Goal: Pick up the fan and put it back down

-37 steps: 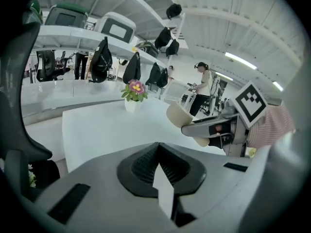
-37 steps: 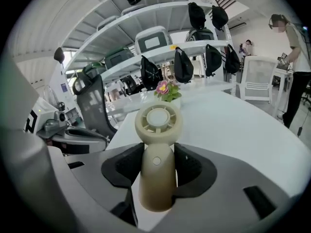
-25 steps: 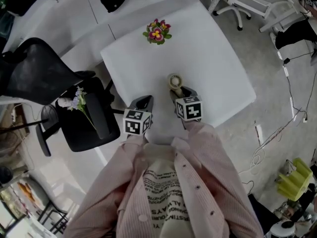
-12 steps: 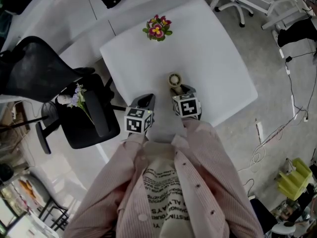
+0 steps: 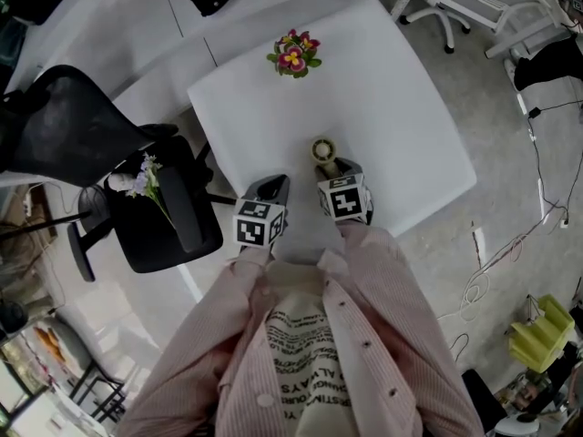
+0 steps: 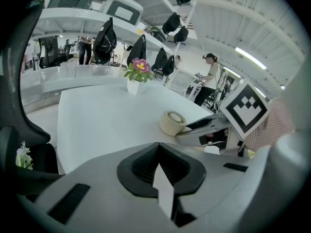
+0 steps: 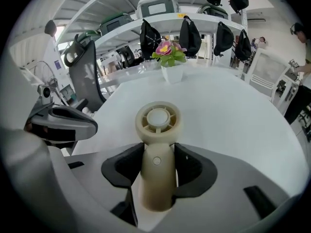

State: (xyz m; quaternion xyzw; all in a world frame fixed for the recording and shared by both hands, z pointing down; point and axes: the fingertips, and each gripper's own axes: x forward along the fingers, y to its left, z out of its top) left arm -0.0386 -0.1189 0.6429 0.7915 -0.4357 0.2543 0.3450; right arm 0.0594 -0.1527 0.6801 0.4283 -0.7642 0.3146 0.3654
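Little has changed in the last second. My right gripper has rolled very slightly, and its fingers stay closed on the handle of the fan. The fan has kept its place on the surface, near the 6 o'clock edge. I judge the grip settled, but I cannot tell whether the fan's head rests on the surface or sits just clear of it, so the lift may not have started. My left gripper hangs beside it at 9 o'clock, fingers together and empty. The fan's long axis runs from 6 to 12 o'clock. The handle is at my end, the round head points to 12 o'clock, and its face is turned up toward me.
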